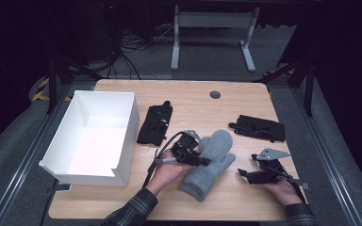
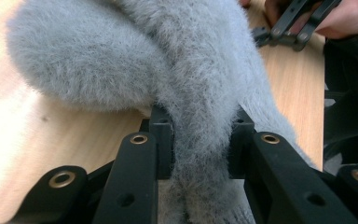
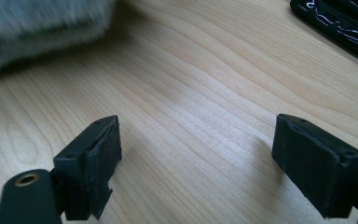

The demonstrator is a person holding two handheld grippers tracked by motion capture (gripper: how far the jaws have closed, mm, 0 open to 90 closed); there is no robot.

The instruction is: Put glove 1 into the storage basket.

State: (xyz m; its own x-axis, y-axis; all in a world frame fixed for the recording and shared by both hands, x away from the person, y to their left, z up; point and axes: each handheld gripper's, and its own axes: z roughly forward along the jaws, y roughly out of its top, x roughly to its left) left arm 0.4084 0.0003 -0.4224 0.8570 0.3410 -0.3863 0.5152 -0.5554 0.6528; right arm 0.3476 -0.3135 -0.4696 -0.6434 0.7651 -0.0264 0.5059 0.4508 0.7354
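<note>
One grey fleece mitten (image 1: 210, 162) lies on the counter (image 1: 202, 106) near its front edge, between the two hands, with its cuff toward the person and its rounded tip pointing away. The left tongs (image 1: 202, 161) are clamped on it: in the left gripper view both pads (image 2: 162, 140) press a pinched fold of the pile between them, and the fabric bulges above and below the grip. The right tongs (image 1: 243, 174) rest just beside the mitten with jaws wide apart and nothing between them; bare wood shows between them in the right gripper view.

Handling assessment: the mitten looks light, soft and limp. It should sag and drape from any single hold rather than keep its shape. The fluffy surface is likely to give good friction, so slipping seems a minor risk; a shallow pinch that catches pile alone could pull free. A hold through both layers at the thumb crotch or at the cuff would be the more secure.

A white open box (image 1: 99, 134) stands to the left, and two black gloves (image 1: 154, 123) (image 1: 259, 127) lie farther back.

Limits of observation: whether the mitten is lifted clear of the counter cannot be told. The grip point is masked by the left hand (image 1: 166, 172) in the high view. The black gloves' material is too dark to judge.
</note>
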